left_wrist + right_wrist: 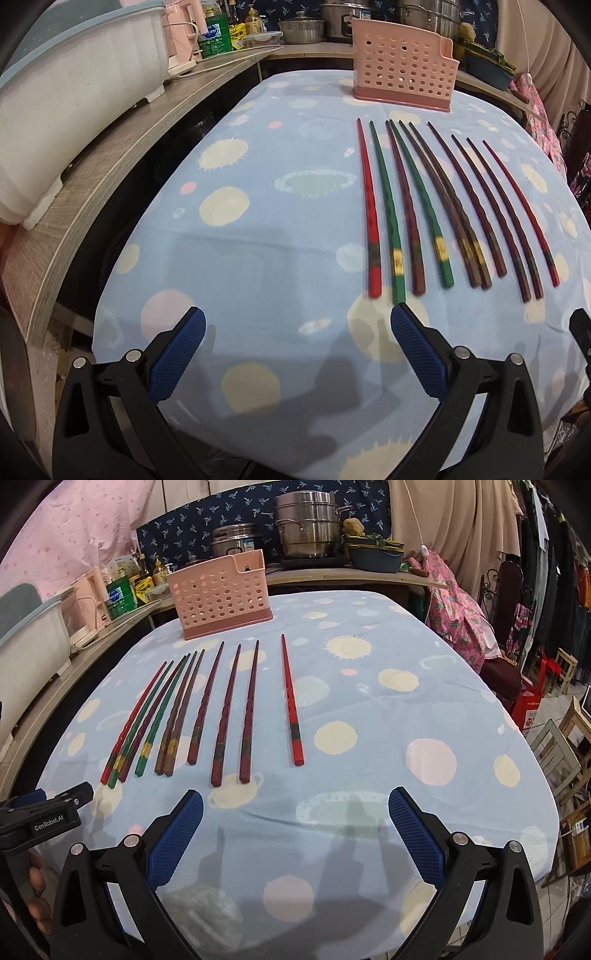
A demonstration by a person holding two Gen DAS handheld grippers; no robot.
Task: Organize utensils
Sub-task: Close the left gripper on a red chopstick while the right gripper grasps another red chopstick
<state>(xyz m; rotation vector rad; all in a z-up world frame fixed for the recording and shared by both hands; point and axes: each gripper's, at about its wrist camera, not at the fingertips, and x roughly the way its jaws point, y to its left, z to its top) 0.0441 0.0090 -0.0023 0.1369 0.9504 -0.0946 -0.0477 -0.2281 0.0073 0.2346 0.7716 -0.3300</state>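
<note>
**Chopsticks in a row ahead of two empty grippers**

A worktop point(461, 709) draped in a pale blue cloth with cream and pink spots fills both views, with a cluttered kitchen counter around it. Nearest the cameras, the left gripper point(297, 325) and the right gripper point(295, 806) both hover low over the near edge, fingers spread wide and holding nothing. In the right wrist view the left gripper sits just to the left, with a person's hand partly visible beneath it.

Just beyond the fingers lies a row of ten chopsticks point(436, 221), side by side, thick ends toward the grippers and tips pointing away, so their long axes run near to far. From the left gripper the row lies ahead and to the right, with the green chopstick point(389, 218) ending almost at its right finger point(410, 332). From the right gripper the row lies ahead and left; the lone red chopstick point(291, 701), set apart from the rest, is closest to its centre line and looks the easier first pick for that arm.

Farther back, past the tips, stands the pink perforated utensil holder point(219, 598), upright and seemingly empty. Steel pots point(310, 524) sit on the counter behind.
</note>
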